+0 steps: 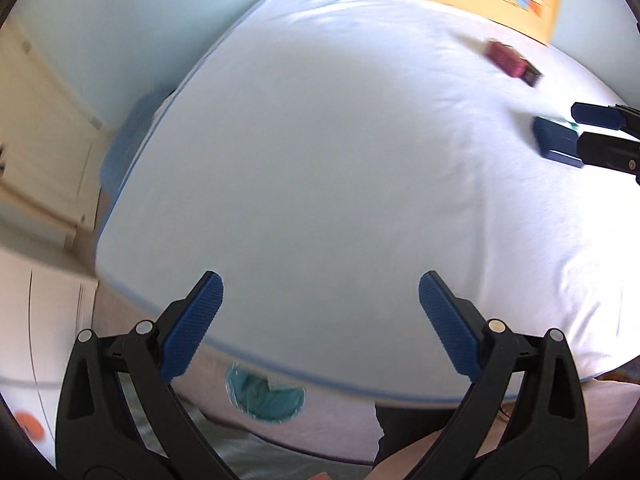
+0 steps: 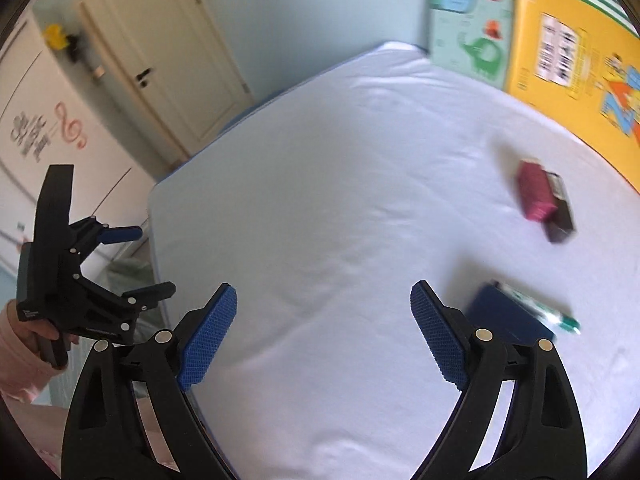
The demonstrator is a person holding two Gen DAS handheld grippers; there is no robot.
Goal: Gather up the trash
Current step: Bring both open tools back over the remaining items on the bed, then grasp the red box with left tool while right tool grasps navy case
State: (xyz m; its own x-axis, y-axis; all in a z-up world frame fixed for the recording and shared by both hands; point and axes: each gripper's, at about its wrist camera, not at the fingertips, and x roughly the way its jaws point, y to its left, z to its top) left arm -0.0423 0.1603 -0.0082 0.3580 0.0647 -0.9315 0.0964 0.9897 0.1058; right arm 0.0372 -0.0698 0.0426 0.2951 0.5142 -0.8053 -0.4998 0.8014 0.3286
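Observation:
A maroon and black packet (image 2: 542, 204) lies on the white bed sheet (image 2: 340, 200) at the right; it also shows in the left wrist view (image 1: 512, 62). A dark blue flat box (image 2: 510, 314) lies nearer, with a green and white tube (image 2: 544, 310) along its far side; the box also shows in the left wrist view (image 1: 554, 140). My right gripper (image 2: 324, 320) is open and empty above the sheet, left of the blue box. My left gripper (image 1: 320, 308) is open and empty over the bed's near edge; it shows in the right wrist view (image 2: 148, 262) off the bed's left side.
A yellow box (image 2: 576, 80) and a mint green box (image 2: 470, 24) stand against the wall behind the bed. A door (image 2: 168, 52) and a white wardrobe (image 2: 48, 128) are at the left. A teal bag (image 1: 264, 398) sits below the bed edge.

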